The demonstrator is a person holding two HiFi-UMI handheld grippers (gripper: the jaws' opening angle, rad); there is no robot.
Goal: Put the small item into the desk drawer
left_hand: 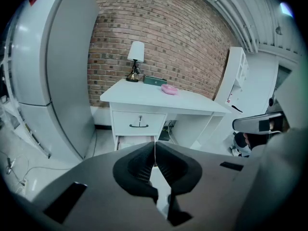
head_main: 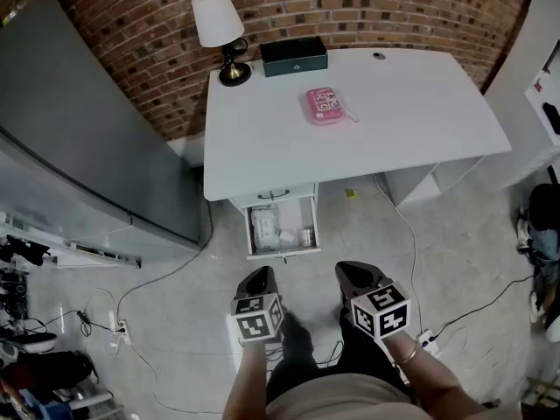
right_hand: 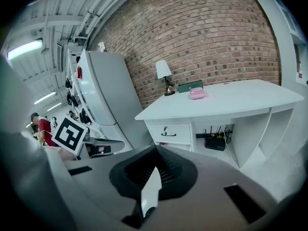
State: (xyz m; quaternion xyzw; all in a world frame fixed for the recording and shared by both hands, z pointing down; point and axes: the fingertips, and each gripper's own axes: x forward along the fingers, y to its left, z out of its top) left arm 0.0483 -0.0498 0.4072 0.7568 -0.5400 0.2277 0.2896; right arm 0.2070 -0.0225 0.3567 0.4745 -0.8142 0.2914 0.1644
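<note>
The open drawer [head_main: 283, 253] sticks out from under the front left part of the desk [head_main: 394, 121], and its back end is hidden beneath the desk top. There are pale things inside it (one may be a little cup), but they are too small and blurry to name. In the left gripper view the drawer is nearly all hidden behind the left gripper [left_hand: 155, 148] itself. Only a strip of it shows under the shut top drawer [left_hand: 138, 121]. The person [head_main: 332, 396] is cut off at the bottom edge of the head view. The pink item [head_main: 327, 105] lies flat on top of the desk, near the middle. It is in front of the dark box [head_main: 293, 56] and to the right of the lamp [head_main: 220, 26], which stands at the desk's back left corner. Its print is too small to read. Both grippers are over the floor [head_main: 175, 322] in front of the desk, well apart from the pink item, with the open drawer between them and it. The left gripper's jaws are pressed together with nothing in them. The right gripper [right_hand: 156, 153] has its jaws together too, and holds nothing.
</note>
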